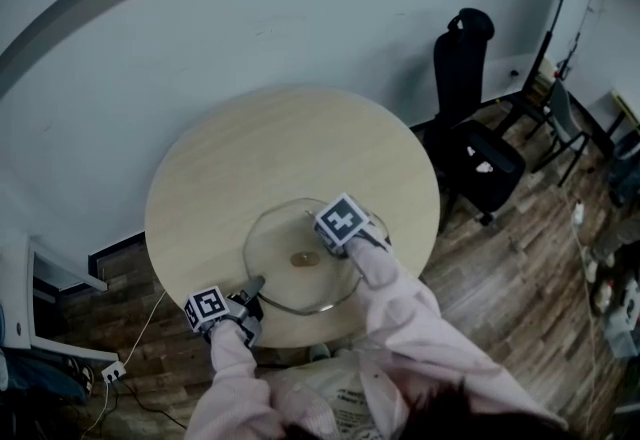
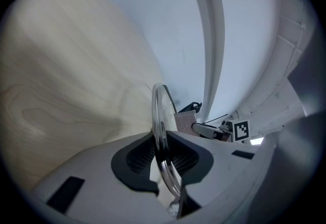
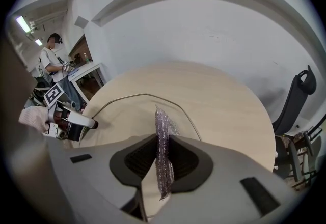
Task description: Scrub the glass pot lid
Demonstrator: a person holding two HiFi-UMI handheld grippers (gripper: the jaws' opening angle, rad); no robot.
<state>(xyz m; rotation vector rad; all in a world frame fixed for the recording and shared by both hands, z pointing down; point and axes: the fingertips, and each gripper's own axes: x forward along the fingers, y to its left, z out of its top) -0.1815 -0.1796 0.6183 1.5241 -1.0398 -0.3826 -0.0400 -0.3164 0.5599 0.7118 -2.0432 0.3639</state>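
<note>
While the lid [image 1: 285, 276] lies at the table's [image 1: 250, 148] near side in the head view, its rim is clamped by the left gripper [image 2: 162, 158]; a scrubbing pad [image 3: 163, 127] is pinched by the right gripper [image 3: 162, 163], seemingly to be pressed down and rubbed across next

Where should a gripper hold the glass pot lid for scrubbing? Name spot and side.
The thin metal rim at its near-left edge, coming in low from the table's edge: the lid lies flat, so only the rim fits the jaws. The left gripper clamps there.
</note>
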